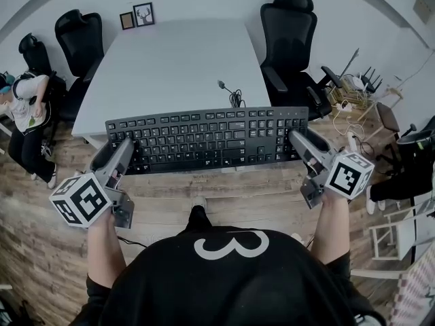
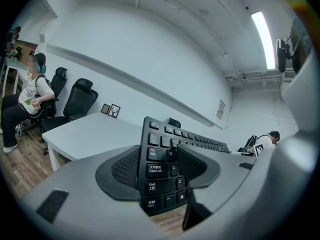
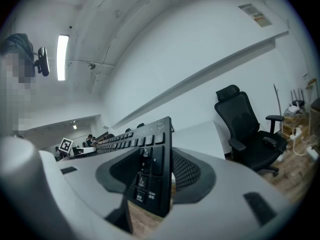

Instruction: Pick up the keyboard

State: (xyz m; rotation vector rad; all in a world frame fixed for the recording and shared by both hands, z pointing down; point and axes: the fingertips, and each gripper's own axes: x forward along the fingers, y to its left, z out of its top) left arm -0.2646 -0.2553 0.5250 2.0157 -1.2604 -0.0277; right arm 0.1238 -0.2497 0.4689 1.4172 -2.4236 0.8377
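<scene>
A black full-size keyboard (image 1: 207,140) hangs in the air, level, in front of the white table (image 1: 177,60) and over the wooden floor. My left gripper (image 1: 127,152) is shut on its left end, and my right gripper (image 1: 300,141) is shut on its right end. In the left gripper view the keyboard (image 2: 159,156) stands on edge between the dark ribbed pads (image 2: 126,167), which press on both faces. In the right gripper view the keyboard (image 3: 152,156) is clamped the same way between the pads (image 3: 184,171). Its cable end (image 1: 234,98) lies on the table.
Black office chairs stand at the table's far right (image 1: 289,32) and far left (image 1: 81,36). A seated person (image 1: 20,107) is at the left edge. Two small picture frames (image 1: 136,15) lean on the wall. Cables and a stool (image 1: 353,90) clutter the right side.
</scene>
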